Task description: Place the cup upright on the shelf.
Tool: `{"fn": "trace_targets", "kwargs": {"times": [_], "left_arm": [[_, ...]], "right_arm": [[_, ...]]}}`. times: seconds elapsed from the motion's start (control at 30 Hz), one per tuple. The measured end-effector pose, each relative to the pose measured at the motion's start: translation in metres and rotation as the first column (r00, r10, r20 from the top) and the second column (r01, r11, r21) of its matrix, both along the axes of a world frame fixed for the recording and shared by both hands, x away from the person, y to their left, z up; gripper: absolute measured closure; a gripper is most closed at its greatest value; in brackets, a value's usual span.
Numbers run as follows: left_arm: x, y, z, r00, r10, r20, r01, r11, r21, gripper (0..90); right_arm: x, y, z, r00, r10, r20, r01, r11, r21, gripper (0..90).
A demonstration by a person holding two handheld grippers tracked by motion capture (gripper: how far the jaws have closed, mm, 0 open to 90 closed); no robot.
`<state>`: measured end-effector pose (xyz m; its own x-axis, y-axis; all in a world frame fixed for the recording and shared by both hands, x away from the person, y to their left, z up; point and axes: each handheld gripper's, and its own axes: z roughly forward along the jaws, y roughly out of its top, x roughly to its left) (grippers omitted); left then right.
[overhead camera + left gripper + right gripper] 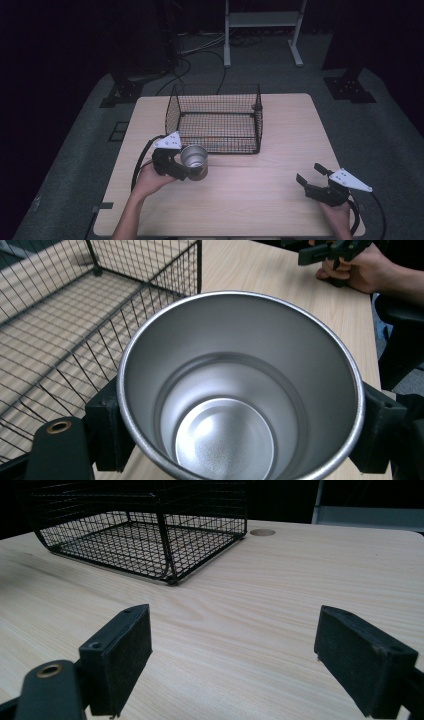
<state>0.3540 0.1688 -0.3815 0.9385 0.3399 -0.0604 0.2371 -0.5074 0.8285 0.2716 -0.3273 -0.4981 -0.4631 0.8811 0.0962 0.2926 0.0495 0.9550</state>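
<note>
Pale wooden worktop [280, 150]: left gripper [187, 167] jaws clamp the shiny steel cup [194, 161] (slippery); it could catch the black wire basket [216, 119]'s rim.

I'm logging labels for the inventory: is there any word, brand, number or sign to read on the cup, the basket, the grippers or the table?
None: no text or sign can be read on the steel cup, wire basket, left gripper, right gripper or table.
</note>
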Motion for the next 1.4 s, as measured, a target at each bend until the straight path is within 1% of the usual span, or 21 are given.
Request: {"fn": "trace_targets", "kwargs": {"times": [0.1, 0.2, 0.23, 0.27, 0.33, 0.37, 0.43, 0.63, 0.73, 0.87, 0.93, 1.0, 1.03, 1.2, 1.3, 1.33, 1.37, 1.4], "left_arm": [[0.005, -0.001, 0.009, 1.0000, -0.008, 0.004, 0.008, 0.9999, -0.008, 17.3], [0.009, -0.002, 0.016, 0.9998, -0.013, 0.012, 0.013, 0.9999, 0.001, 17.3], [0.012, -0.003, 0.021, 0.9998, -0.014, 0.015, 0.014, 0.9999, 0.005, 17.3], [0.012, -0.003, 0.021, 0.9998, -0.014, 0.015, 0.014, 0.9999, 0.005, 17.4], [0.015, -0.003, 0.027, 0.9997, -0.016, 0.021, 0.016, 0.9998, 0.010, 17.4], [0.019, -0.004, 0.033, 0.9996, -0.018, 0.020, 0.018, 0.9998, 0.007, 17.4], [0.020, -0.004, 0.035, 0.9996, -0.018, 0.022, 0.018, 0.9998, 0.005, 17.4], [0.032, -0.005, 0.055, 0.9995, -0.020, 0.026, 0.020, 0.9997, -0.015, 17.5], [0.037, -0.006, 0.067, 0.9991, -0.019, 0.038, 0.019, 0.9998, -0.007, 17.6], [0.043, -0.007, 0.080, 0.9988, -0.021, 0.045, 0.021, 0.9998, 0.004, 17.6], [0.046, -0.009, 0.086, 0.9988, -0.017, 0.047, 0.017, 0.9998, -0.001, 17.6], [0.049, -0.012, 0.090, 0.9987, -0.021, 0.046, 0.021, 0.9998, -0.003, 17.6], [0.051, -0.015, 0.093, 0.9987, -0.024, 0.046, 0.024, 0.9997, 0.003, 17.6], [0.058, -0.021, 0.095, 0.9989, -0.029, 0.038, 0.028, 0.9996, 0.009, 17.6], [0.066, -0.023, 0.095, 0.9994, -0.024, 0.023, 0.023, 0.9995, 0.022, 17.6], [0.067, -0.023, 0.096, 0.9994, -0.023, 0.024, 0.022, 0.9995, 0.023, 17.6], [0.073, -0.024, 0.098, 0.9996, -0.019, 0.019, 0.019, 0.9994, 0.027, 17.6], [0.073, -0.024, 0.098, 0.9996, -0.019, 0.019, 0.019, 0.9994, 0.027, 17.6]], "right_arm": [[0.000, 0.000, 0.000, 1.0000, -0.001, 0.001, 0.001, 1.000, 0.002, 14.6], [0.000, 0.000, 0.000, 1.0000, -0.002, 0.003, 0.002, 1.000, 0.006, 14.5], [0.000, 0.000, 0.000, 1.0000, -0.001, 0.003, 0.001, 1.000, 0.006, 14.6], [0.000, 0.000, 0.000, 1.0000, -0.001, 0.003, 0.001, 1.000, 0.006, 14.6], [0.000, -0.001, 0.000, 1.0000, -0.001, 0.004, 0.001, 1.000, 0.005, 14.6], [0.000, -0.001, 0.000, 1.0000, -0.001, 0.003, 0.001, 1.000, 0.006, 14.6], [0.000, -0.001, 0.000, 1.0000, -0.001, 0.003, 0.001, 1.000, 0.006, 14.6], [0.000, -0.001, 0.000, 1.0000, 0.000, 0.006, 0.000, 1.000, 0.006, 14.6], [0.000, -0.001, 0.000, 1.0000, -0.001, 0.007, 0.000, 1.000, 0.006, 14.6], [0.000, -0.001, 0.000, 1.0000, -0.002, 0.009, 0.002, 1.000, 0.007, 14.5], [0.000, -0.002, 0.000, 1.0000, -0.004, 0.004, 0.004, 1.000, 0.016, 14.6], [0.000, -0.002, 0.000, 1.0000, -0.002, 0.003, 0.002, 1.000, 0.017, 14.5], [0.000, -0.002, 0.000, 1.0000, -0.002, 0.005, 0.002, 1.000, 0.017, 14.5], [0.000, -0.002, 0.000, 1.0000, -0.002, 0.005, 0.002, 1.000, 0.017, 14.5], [0.000, -0.002, 0.000, 1.0000, -0.002, 0.006, 0.002, 1.000, 0.017, 14.5], [0.000, -0.002, 0.000, 1.0000, -0.002, 0.006, 0.001, 1.000, 0.017, 14.5], [0.000, -0.002, 0.000, 1.0000, -0.001, 0.007, 0.001, 1.000, 0.017, 14.5], [0.000, -0.002, 0.000, 1.0000, -0.001, 0.007, 0.001, 1.000, 0.017, 14.5]]}}
